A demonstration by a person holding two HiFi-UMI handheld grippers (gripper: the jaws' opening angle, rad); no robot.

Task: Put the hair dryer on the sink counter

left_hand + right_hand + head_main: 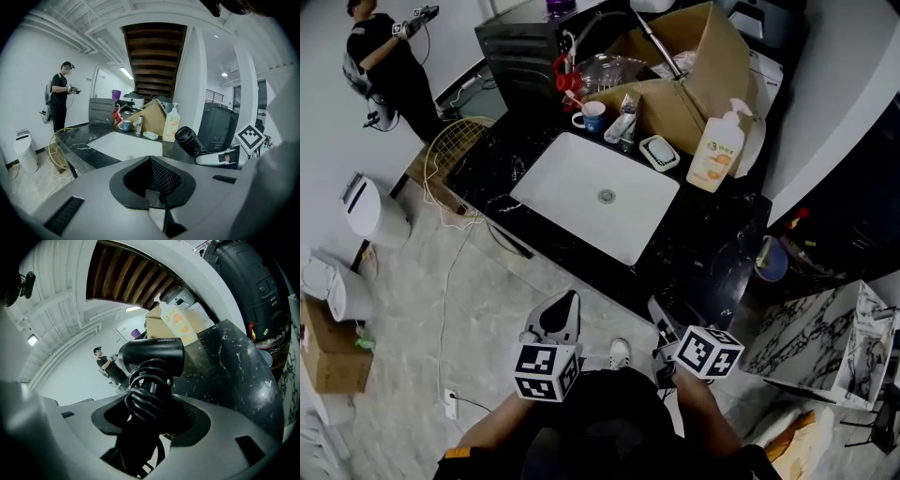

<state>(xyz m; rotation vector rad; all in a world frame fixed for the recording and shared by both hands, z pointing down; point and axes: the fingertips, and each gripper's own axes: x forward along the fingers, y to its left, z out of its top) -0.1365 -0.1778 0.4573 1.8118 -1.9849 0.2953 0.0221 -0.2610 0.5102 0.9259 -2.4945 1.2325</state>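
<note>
My right gripper (150, 416) is shut on a black hair dryer (152, 355) with its cord coiled round the handle; the barrel sticks out past the jaws. From the left gripper view the hair dryer (190, 140) hangs over the front right of the black marble sink counter (86, 140), held by the right gripper (225, 157). In the head view the right gripper (664, 323) is just in front of the counter (712, 244), to the right of the white basin (581, 211). My left gripper (570, 300) is beside it, jaws together and holding nothing.
On the counter stand a cardboard box (675, 84), an orange soap bottle (717, 145), a soap dish (659, 152) and a mug (592, 116). A wire basket (455, 141) and a white bin (375, 211) are at the left. Another person (384, 66) stands far left.
</note>
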